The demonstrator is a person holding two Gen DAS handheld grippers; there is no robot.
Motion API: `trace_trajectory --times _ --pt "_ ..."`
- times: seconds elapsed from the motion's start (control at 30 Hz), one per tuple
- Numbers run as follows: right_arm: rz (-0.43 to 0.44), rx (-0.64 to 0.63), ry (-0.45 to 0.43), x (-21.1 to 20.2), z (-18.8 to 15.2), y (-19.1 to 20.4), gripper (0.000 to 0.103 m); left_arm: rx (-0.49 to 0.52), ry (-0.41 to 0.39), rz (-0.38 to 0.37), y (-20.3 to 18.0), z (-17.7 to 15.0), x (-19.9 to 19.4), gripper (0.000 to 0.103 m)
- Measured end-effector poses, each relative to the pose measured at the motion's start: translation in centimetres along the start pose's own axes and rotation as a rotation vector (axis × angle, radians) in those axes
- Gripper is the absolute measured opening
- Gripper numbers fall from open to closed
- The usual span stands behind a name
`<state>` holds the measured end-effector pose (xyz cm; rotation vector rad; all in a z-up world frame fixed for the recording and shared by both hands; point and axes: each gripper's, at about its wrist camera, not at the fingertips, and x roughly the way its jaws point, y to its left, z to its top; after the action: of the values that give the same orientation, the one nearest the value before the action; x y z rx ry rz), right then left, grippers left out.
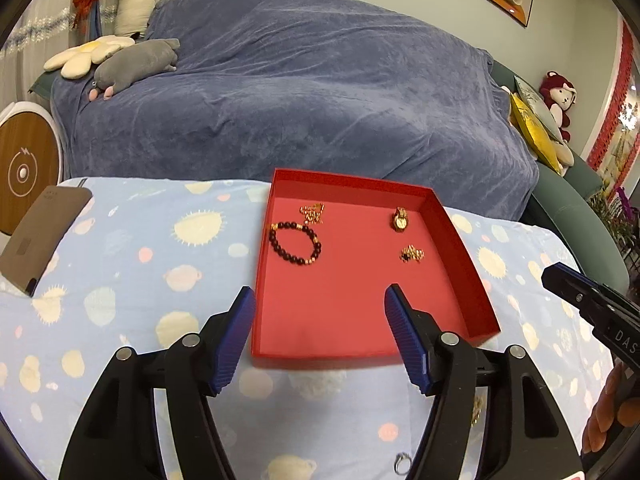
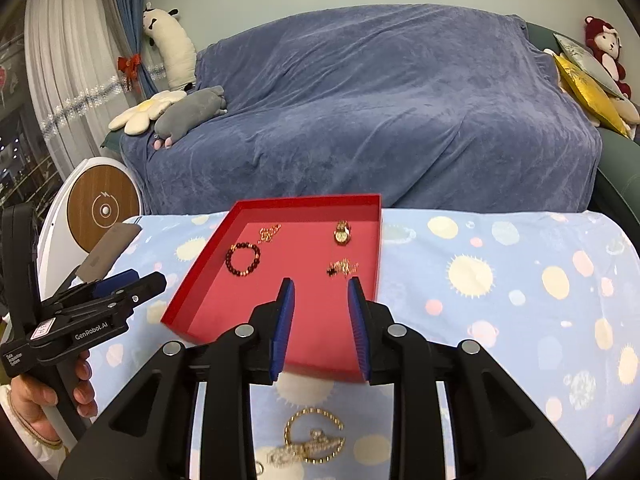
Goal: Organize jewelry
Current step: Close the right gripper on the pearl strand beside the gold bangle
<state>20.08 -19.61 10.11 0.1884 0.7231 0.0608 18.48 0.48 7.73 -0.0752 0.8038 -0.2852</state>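
Note:
A red tray [image 1: 460, 240] [image 2: 200, 264] lies on the blue patterned cloth. In it are a dark bead bracelet [image 1: 295, 242] [image 2: 242, 259], a gold chain [image 1: 313, 213] [image 2: 269, 233], a gold watch [image 1: 400, 219] [image 2: 341, 234] and a gold brooch [image 1: 412, 254] [image 2: 342, 267]. My left gripper [image 1: 320, 300] is open and empty above the tray's near edge. My right gripper [image 2: 321, 286] is open and empty over the tray's near part. A gold chain bracelet [image 2: 314, 436] and a sparkly clip [image 2: 296, 450] lie on the cloth under the right gripper. A small ring [image 1: 402, 462] lies on the cloth.
A brown phone-like slab [image 1: 40, 236] [image 2: 108, 250] lies at the cloth's left edge. A sofa under a blue blanket [image 1: 300, 92] [image 2: 380, 112] stands behind, with plush toys. A round white and wood device [image 1: 24, 168] stands at the left.

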Motion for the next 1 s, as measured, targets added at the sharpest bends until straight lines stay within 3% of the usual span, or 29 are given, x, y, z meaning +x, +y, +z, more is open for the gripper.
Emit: trace_trajectory --times 0.2,0.43,0.73,0.77,0.83,1.0 --pt "0.050 0.071 0.112 -1.3 -6.1 0.1 0.027 -0.020 0.052 0.015 -0.2 -4.7 -2.1 0.065" --pt "0.098 0.133 0.242 0.3 -11.5 0.9 0.028 -0.058 0.118 0.027 0.6 -8.5 -2.3 0.066" --pt "0.070 0.154 0.271 2.9 -12.3 1.0 0.028 -0.068 0.122 0.042 1.4 -9.3 -1.7 0.065" --pt "0.067 0.163 0.266 3.1 -12.2 1.0 0.031 -0.063 0.120 0.037 1.3 -9.3 -1.7 0.065" --pt "0.043 0.177 0.251 3.5 -11.7 0.8 0.049 -0.053 0.116 0.034 1.0 -9.2 -1.8 0.065" --pt "0.029 0.159 0.243 4.5 -11.3 1.1 0.050 -0.045 0.118 0.024 0.5 -9.0 -1.6 0.065"
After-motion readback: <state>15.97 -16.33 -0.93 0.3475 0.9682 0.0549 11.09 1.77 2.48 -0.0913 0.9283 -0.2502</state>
